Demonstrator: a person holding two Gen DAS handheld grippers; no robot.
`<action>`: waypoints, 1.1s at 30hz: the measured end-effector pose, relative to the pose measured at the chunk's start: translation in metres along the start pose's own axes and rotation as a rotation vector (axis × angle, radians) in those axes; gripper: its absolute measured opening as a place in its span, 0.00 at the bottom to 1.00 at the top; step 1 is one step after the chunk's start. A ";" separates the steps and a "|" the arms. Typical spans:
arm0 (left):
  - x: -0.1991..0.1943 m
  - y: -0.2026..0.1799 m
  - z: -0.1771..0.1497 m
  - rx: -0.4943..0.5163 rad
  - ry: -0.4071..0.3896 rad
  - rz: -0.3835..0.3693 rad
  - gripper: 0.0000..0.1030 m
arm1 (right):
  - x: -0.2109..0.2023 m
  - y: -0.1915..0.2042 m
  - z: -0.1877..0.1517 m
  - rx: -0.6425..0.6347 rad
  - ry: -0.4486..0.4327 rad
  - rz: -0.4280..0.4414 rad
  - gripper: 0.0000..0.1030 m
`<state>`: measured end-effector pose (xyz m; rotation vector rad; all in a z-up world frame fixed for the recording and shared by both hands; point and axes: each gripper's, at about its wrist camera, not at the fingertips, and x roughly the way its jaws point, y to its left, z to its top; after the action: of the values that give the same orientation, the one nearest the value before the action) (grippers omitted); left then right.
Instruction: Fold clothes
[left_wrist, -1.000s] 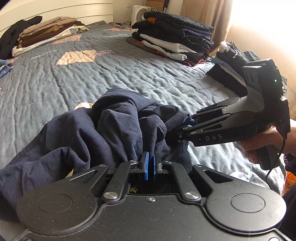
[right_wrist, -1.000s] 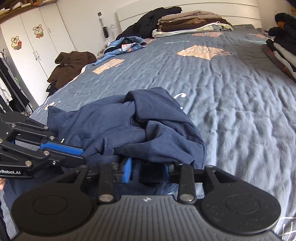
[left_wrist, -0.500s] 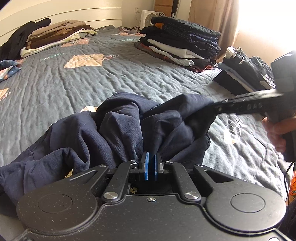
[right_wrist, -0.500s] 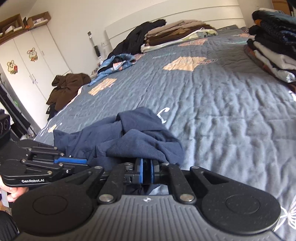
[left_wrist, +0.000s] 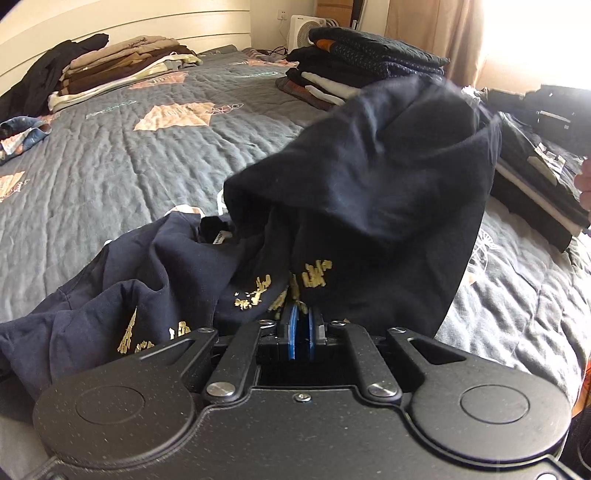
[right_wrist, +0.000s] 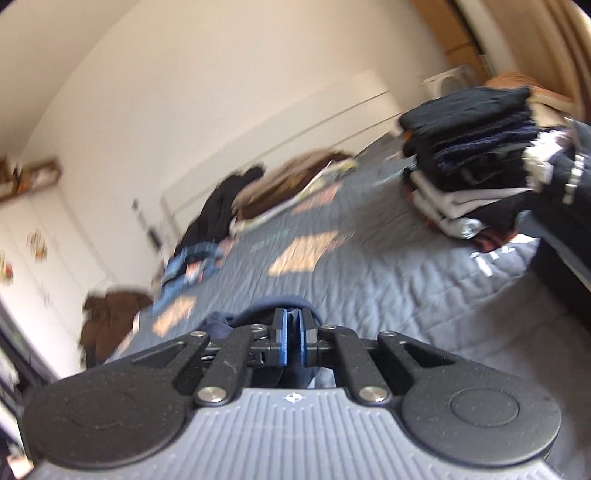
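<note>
The left hand-held gripper pinches the navy sweatshirt near its gold print. The right hand-held gripper clamps another fold. The garment rises from the near bed rightward, lifted.

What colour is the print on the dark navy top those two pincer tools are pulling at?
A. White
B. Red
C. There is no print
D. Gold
D: in the left wrist view, flaky gold markings show on the navy top just ahead of the left gripper.
</note>
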<state>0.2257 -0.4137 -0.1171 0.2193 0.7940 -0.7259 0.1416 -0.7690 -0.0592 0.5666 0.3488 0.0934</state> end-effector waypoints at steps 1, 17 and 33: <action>-0.003 0.000 -0.001 -0.005 -0.006 -0.003 0.07 | 0.000 -0.011 -0.001 0.022 -0.009 -0.042 0.01; -0.081 -0.022 -0.058 -0.106 -0.226 0.095 0.65 | 0.050 0.050 -0.067 -0.258 0.310 -0.073 0.56; -0.088 -0.045 -0.112 -0.221 -0.267 0.165 0.72 | -0.130 0.142 -0.158 -0.298 0.062 -0.248 0.62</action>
<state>0.0893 -0.3528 -0.1281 -0.0131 0.5879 -0.4943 -0.0342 -0.5928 -0.0680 0.2227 0.4539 -0.0759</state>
